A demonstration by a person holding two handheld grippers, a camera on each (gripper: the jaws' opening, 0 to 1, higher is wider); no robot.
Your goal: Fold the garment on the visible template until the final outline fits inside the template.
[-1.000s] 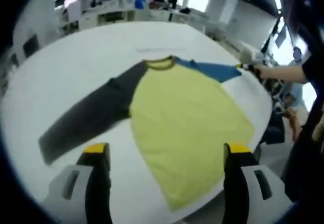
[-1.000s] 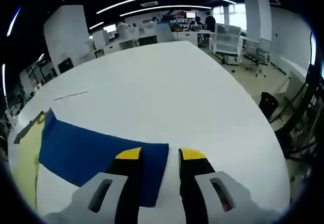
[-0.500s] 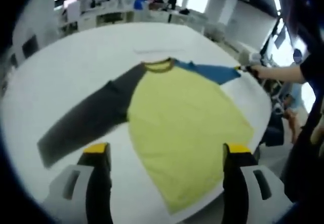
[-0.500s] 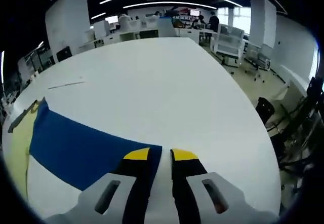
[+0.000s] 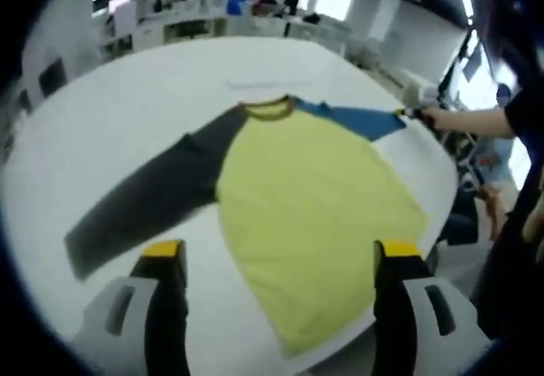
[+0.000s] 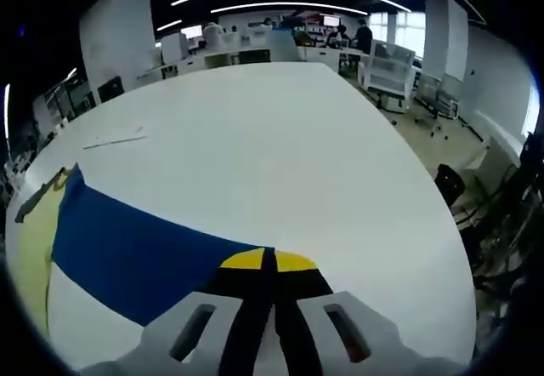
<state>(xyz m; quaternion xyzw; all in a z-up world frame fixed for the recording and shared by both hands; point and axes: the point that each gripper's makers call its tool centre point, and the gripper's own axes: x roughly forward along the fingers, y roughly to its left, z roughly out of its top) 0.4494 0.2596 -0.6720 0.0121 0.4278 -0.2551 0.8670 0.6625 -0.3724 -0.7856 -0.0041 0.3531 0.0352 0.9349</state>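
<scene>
Garment [image 5: 314, 206] flat, yellow; right hand-held gripper [image 6: 265, 261] pinching blue sleeve [image 6: 136, 253].

A large white table [image 5: 102, 112] carries a shirt [image 5: 314, 197] spread flat: yellow body, dark sleeve [image 5: 144, 197] toward one edge, blue sleeve [image 6: 136, 253] reaching the opposite edge. A thin line mark [image 6: 115, 139] lies on the bare top beyond the collar.

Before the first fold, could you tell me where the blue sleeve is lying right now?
The blue sleeve lies flat on the white table, lower left in the right gripper view, its cuff pinched in the right gripper.
</scene>
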